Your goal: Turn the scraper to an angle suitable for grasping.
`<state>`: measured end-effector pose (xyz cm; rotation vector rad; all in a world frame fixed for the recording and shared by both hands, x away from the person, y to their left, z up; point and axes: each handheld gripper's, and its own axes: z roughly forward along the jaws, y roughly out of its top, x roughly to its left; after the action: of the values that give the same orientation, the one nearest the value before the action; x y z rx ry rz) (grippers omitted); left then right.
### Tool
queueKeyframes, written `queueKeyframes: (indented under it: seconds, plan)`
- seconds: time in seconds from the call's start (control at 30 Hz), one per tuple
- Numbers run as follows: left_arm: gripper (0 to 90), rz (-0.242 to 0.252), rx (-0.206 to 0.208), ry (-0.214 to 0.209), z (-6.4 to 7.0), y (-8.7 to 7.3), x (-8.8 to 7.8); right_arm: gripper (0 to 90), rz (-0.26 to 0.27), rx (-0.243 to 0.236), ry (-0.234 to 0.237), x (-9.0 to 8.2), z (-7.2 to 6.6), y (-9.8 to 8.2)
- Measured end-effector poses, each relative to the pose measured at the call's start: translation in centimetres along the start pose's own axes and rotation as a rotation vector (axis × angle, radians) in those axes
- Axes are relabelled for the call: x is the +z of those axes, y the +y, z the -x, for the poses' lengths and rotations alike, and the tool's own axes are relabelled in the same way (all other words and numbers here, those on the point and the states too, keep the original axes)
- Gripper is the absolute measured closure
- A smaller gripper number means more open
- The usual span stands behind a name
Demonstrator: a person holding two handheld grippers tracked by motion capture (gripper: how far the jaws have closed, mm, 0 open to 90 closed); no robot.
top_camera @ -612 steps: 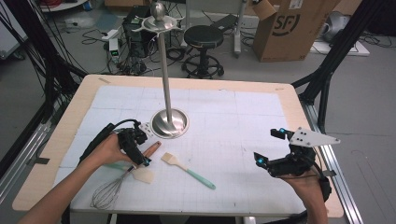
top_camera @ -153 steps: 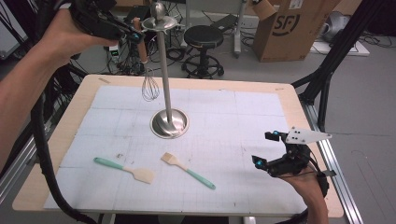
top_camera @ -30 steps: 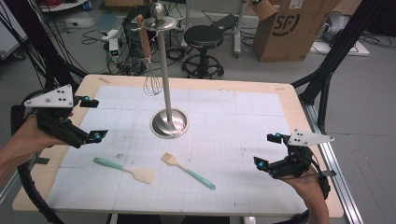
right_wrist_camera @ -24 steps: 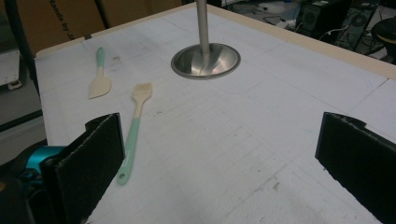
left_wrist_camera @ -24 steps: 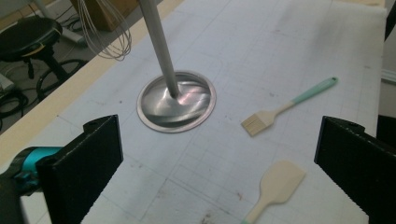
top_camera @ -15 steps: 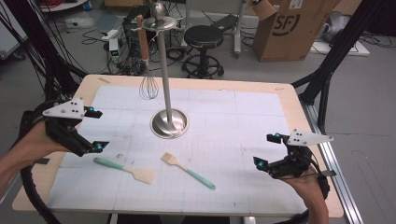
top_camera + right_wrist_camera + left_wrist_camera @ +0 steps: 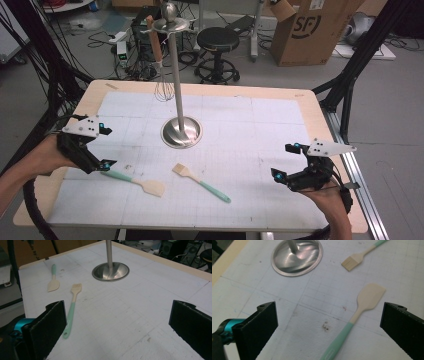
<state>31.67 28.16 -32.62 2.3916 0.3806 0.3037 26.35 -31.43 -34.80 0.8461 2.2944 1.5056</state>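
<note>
A whisk (image 7: pixel 162 86) with a wooden handle hangs from the top disc of a metal stand (image 7: pixel 175 75), whose round base (image 7: pixel 181 132) sits mid-table. On the white mat lie a teal-handled spatula (image 7: pixel 134 181) and a teal-handled brush (image 7: pixel 200 182). My left gripper (image 7: pixel 107 147) hovers open at the table's left, just over the end of the spatula's handle. In the left gripper view the spatula (image 7: pixel 362 305) lies between the wide jaws of the gripper (image 7: pixel 332 327). My right gripper (image 7: pixel 283 161) is open at the right edge, holding nothing. The right gripper view has the brush (image 7: pixel 72 302) and the stand's base (image 7: pixel 110 271) ahead.
The wooden table edge (image 7: pixel 200 90) borders the mat. Behind the table stand a black stool (image 7: pixel 217 37), a cardboard box (image 7: pixel 310 30) and floor cables. Black frame struts (image 7: pixel 350 75) rise at the right.
My left gripper hung the whisk on the stand, let go, and came down to the table's left by the spatula's handle. The right gripper has barely moved.
</note>
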Motion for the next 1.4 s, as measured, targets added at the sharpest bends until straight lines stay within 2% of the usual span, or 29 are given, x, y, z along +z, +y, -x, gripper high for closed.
queueKeyframes:
  seconds: [0.07,0.13,0.37,0.43,0.53,0.63,0.9,0.97,1.0,1.1,1.27,1.4]
  plan:
    - [2.0,-0.026,0.014,-0.014,-0.1,-0.6,0.5,0.0,-0.002,0.004,-0.002,0.0,0.0,0.0]
    - [2.1,-0.029,0.020,-0.024,-0.1,-1.0,0.8,0.0,-0.005,-0.001,0.001,0.0,0.0,-0.1]
    - [3.6,-0.054,0.036,-0.087,0.1,-0.9,2.0,0.0,-0.010,0.003,0.003,0.2,0.1,-0.1]
    - [3.6,-0.072,0.047,-0.119,0.2,-0.7,2.4,0.0,-0.012,0.006,0.001,0.1,0.1,-0.2]
    - [3.6,-0.129,0.077,-0.140,0.3,-0.5,3.2,0.0,-0.011,0.006,0.001,0.2,0.1,-0.2]
    - [3.6,-0.160,0.098,-0.163,0.5,-0.2,3.8,0.0,-0.011,0.004,0.001,0.2,0.1,-0.2]
    - [3.6,-0.240,0.140,-0.170,1.0,0.2,5.5,0.0,-0.017,0.001,0.002,0.3,0.1,-0.2]
    - [6.0,-0.244,0.133,-0.186,1.2,0.3,5.8,0.0,-0.016,0.002,0.003,0.3,0.1,-0.2]
    - [7.5,-0.256,0.153,-0.191,1.2,0.4,6.0,0.0,-0.018,0.002,0.002,0.3,0.1,-0.2]
    - [7.6,-0.280,0.161,-0.199,1.4,0.4,6.6,0.0,-0.019,0.006,0.005,0.3,0.1,-0.2]
    - [10.0,-0.341,0.206,-0.210,1.6,0.2,7.4,0.0,-0.020,0.006,0.004,0.3,0.1,-0.2]
    - [13.5,-0.376,0.208,-0.209,1.5,0.0,7.7,0.0,-0.015,0.008,0.005,0.4,0.0,-0.2]
